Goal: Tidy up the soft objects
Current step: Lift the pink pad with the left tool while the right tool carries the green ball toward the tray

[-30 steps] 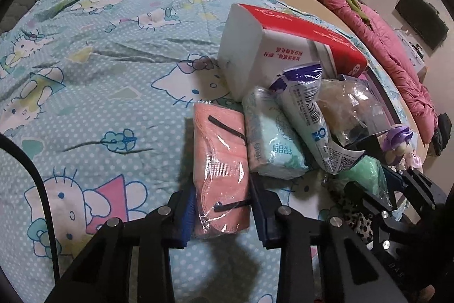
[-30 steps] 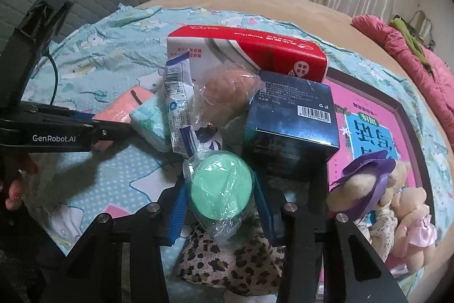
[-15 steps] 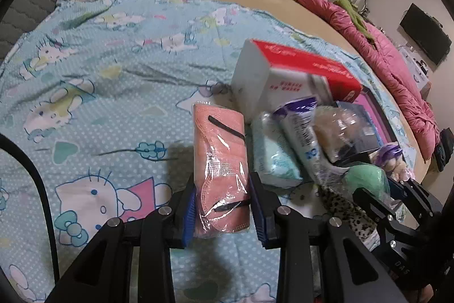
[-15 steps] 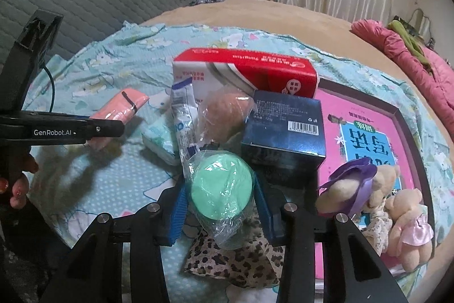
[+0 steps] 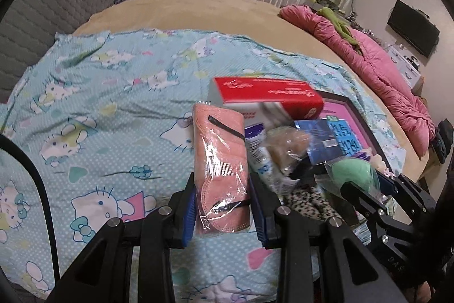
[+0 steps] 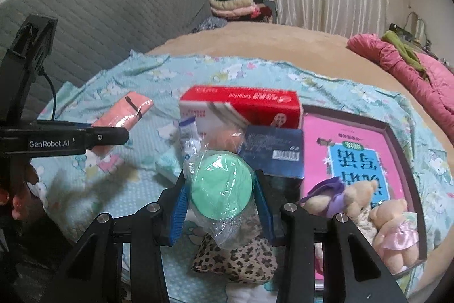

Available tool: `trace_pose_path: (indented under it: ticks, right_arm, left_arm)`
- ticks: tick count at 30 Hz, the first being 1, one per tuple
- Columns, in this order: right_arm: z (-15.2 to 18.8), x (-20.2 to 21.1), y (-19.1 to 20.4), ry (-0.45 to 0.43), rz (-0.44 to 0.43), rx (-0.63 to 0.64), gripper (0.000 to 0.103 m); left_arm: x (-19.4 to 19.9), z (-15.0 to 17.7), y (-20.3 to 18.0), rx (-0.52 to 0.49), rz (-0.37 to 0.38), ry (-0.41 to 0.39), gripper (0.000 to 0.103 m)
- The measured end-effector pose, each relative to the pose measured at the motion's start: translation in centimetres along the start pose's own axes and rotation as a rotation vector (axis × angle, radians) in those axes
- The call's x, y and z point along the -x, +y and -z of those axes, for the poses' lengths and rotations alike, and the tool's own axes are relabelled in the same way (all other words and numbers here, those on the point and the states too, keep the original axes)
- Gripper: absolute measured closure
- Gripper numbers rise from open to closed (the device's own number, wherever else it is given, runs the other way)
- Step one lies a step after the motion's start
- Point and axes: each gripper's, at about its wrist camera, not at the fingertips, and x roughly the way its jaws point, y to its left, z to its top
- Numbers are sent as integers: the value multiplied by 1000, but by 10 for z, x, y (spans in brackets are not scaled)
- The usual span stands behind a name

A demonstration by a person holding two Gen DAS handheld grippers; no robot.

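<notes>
My left gripper (image 5: 222,206) is shut on a pink cloth pack in clear wrap (image 5: 220,163) and holds it above the Hello Kitty sheet (image 5: 99,110). It also shows in the right wrist view (image 6: 124,115). My right gripper (image 6: 220,206) is shut on a green round sponge in a plastic bag (image 6: 221,186), lifted over a leopard-print pouch (image 6: 235,260). The sponge also shows at the right of the left wrist view (image 5: 353,175).
A red and white tissue box (image 6: 241,110), a dark blue box (image 6: 272,152), a bagged brown item (image 5: 289,144) and a white-blue packet (image 6: 188,138) cluster mid-bed. A pink framed book (image 6: 354,138) holds plush bears (image 6: 388,217). A pink quilt (image 5: 383,70) lies far right.
Both grippers have risen with their loads. The pink pack has left the sheet and the pile looks farther below and away.
</notes>
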Motion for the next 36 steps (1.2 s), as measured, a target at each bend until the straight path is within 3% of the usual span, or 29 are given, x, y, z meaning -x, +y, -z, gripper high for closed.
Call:
trace_pose_path:
  ticks: [18, 36]
  right_arm:
    - [-9, 58, -52, -168, 45, -145, 59]
    - [-4, 100, -103, -287, 129, -262, 59]
  left_arm:
    - [32, -8, -92, -153, 1, -50, 69]
    - [36, -12, -145, -240, 20, -61, 69]
